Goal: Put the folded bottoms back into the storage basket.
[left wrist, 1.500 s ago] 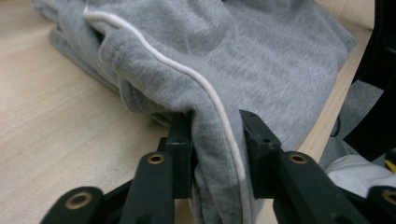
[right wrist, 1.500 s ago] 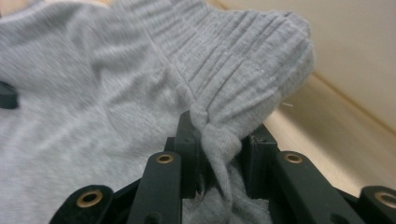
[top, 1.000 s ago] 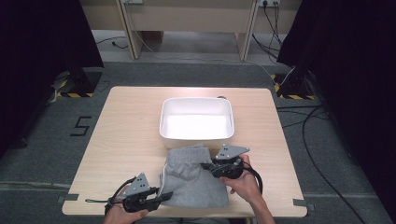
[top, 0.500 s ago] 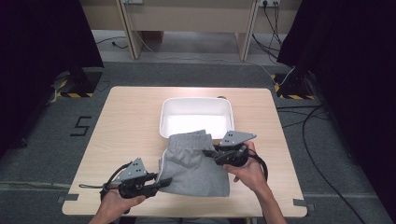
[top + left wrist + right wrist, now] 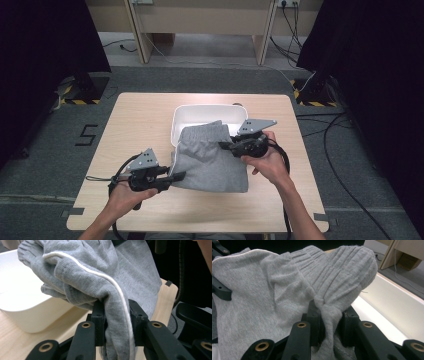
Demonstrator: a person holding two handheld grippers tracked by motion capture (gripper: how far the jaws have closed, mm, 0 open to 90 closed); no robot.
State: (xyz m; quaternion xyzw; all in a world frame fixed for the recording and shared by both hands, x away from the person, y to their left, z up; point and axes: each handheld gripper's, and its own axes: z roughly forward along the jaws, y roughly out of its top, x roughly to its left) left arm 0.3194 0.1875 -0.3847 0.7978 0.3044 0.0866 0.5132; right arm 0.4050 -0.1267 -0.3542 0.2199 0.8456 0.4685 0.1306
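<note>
grey garment (image 5: 210, 157) overhangs the white bin's (image 5: 200, 114) near rim; the far interior stays open.

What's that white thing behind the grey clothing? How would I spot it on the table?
Find the pale wooden table, then its far middle. There sits a white rectangular tub, open on top. It is the one hard, bright thing there, and the soft grey garment held by both grippers drapes over its near rim.
</note>
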